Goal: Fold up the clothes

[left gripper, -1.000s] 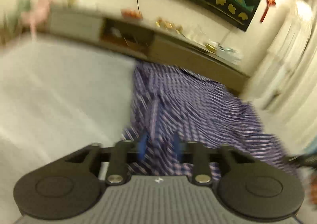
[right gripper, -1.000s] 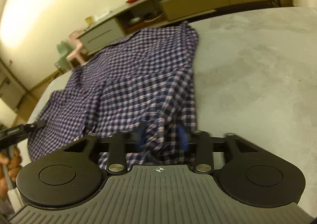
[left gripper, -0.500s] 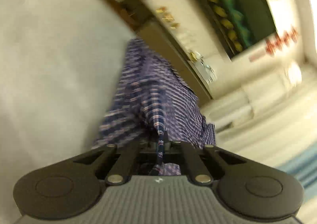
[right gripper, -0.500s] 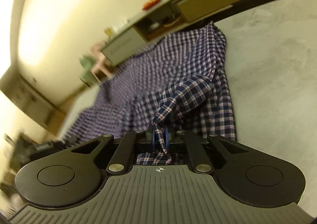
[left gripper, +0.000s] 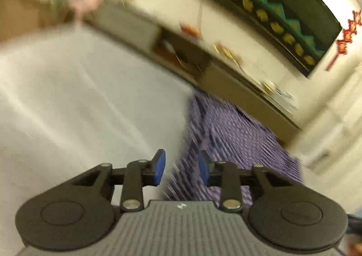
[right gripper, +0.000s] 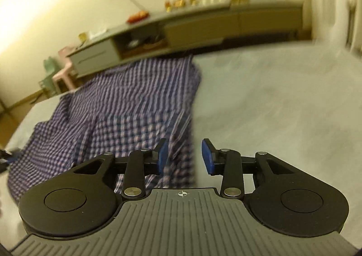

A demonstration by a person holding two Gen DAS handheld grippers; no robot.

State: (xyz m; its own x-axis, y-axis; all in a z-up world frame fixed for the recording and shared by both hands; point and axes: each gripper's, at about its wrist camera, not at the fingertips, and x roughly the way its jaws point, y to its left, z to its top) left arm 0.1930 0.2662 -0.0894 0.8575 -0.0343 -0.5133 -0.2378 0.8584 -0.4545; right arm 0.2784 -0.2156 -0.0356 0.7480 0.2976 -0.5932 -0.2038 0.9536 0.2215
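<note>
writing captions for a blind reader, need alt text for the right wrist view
The right gripper hovers with its blue pads apart and empty, above the near edge of a blue checked shirt spread on a grey surface. A long low cabinet lines the far wall.

Checked shirt (right gripper: 126, 106) lies on seemingly grey bed (right gripper: 282, 106).

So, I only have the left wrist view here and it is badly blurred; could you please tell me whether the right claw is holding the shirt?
Observer: No. The right claw is open, its jaws have just been opening, with nothing pinched.
Operator: Thank you. Where does the shirt lie relative to it?
Observer: The checked shirt lies on the grey surface, mostly left of the claw.
Operator: Is its far end visible?
Observer: Yes, it stops short of the low cabinet.
</note>
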